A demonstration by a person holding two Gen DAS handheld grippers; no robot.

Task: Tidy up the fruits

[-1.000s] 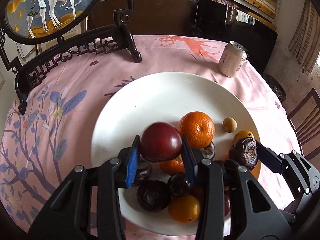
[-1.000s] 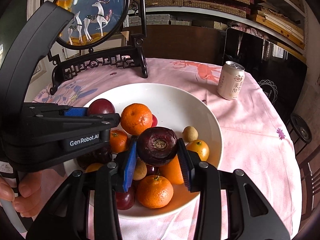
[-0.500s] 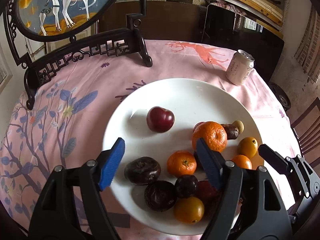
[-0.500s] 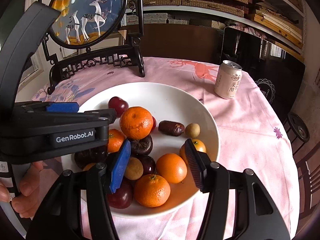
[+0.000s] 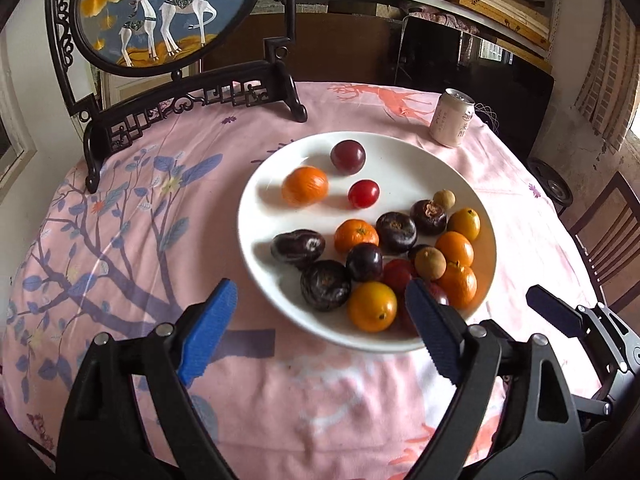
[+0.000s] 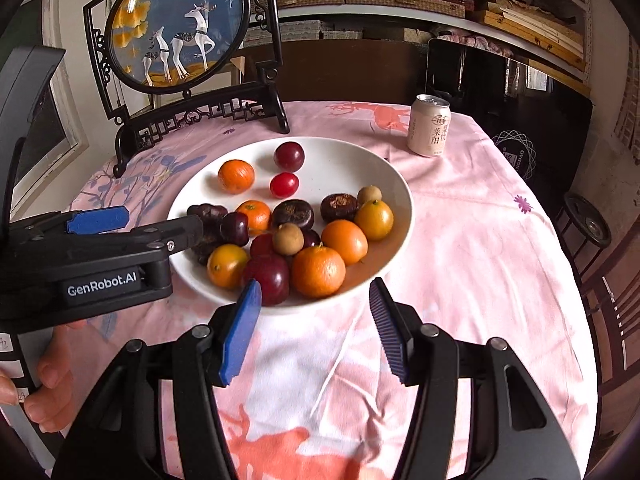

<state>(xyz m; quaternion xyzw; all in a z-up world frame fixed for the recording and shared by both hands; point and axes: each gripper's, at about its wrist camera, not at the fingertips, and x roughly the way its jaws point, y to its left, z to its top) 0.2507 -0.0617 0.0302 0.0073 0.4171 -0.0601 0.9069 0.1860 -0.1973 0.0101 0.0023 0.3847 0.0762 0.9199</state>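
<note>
Currently both grippers spread, empty, short of plate. Fruit pile straight ahead of right gripper, nearer than left gripper.

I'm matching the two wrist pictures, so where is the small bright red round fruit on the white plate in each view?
Left wrist: the small bright red round fruit lies upper middle, on the white plate's far half, apart from the pile.
Right wrist: it lies left of centre, just below the dark red plum.
Shared landmark: the pale drink can, beyond the plate to the right.
</note>
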